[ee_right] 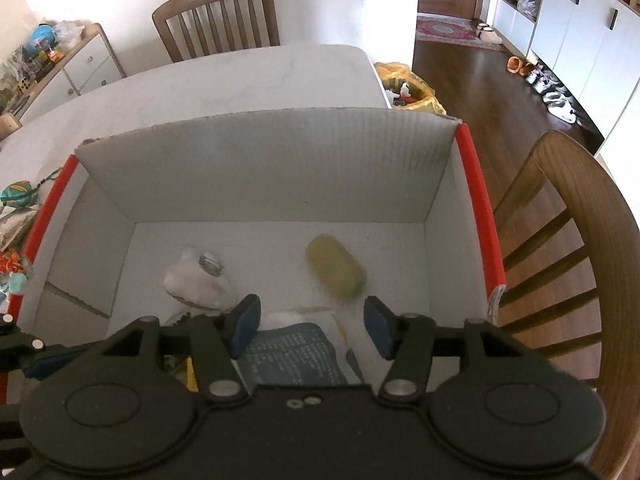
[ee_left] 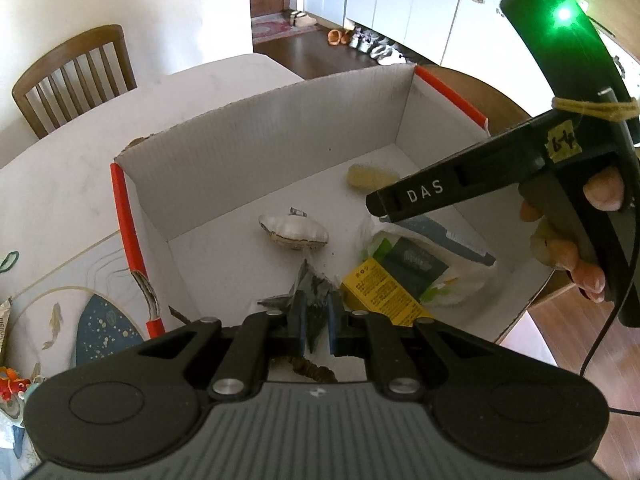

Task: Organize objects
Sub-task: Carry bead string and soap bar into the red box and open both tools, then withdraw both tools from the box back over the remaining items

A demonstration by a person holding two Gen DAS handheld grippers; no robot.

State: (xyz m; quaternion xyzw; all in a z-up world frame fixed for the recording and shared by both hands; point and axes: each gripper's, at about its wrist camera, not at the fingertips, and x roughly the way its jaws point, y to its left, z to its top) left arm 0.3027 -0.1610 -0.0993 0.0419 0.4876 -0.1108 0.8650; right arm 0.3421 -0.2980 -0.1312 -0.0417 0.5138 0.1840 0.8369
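A white cardboard box (ee_left: 256, 152) with red edges stands on the table; it also fills the right wrist view (ee_right: 260, 168). Inside lie a white shell-shaped pouch (ee_left: 294, 232) (ee_right: 196, 284), a yellow sponge-like piece (ee_left: 370, 176) (ee_right: 334, 272) and white packets with blue and yellow labels (ee_left: 404, 276) (ee_right: 292, 356). My left gripper (ee_left: 316, 320) is shut on a dark crumpled wrapper (ee_left: 312, 292) over the box's near side. My right gripper (ee_right: 312, 324) is open and empty above the packets; its body shows in the left wrist view (ee_left: 460, 184).
Wooden chairs stand behind the table (ee_left: 72, 76) (ee_right: 218, 16) and at the right (ee_right: 560, 248). A patterned mat (ee_left: 80, 312) and small toys (ee_right: 16, 196) lie left of the box. A yellow bag (ee_right: 408, 88) sits on the floor.
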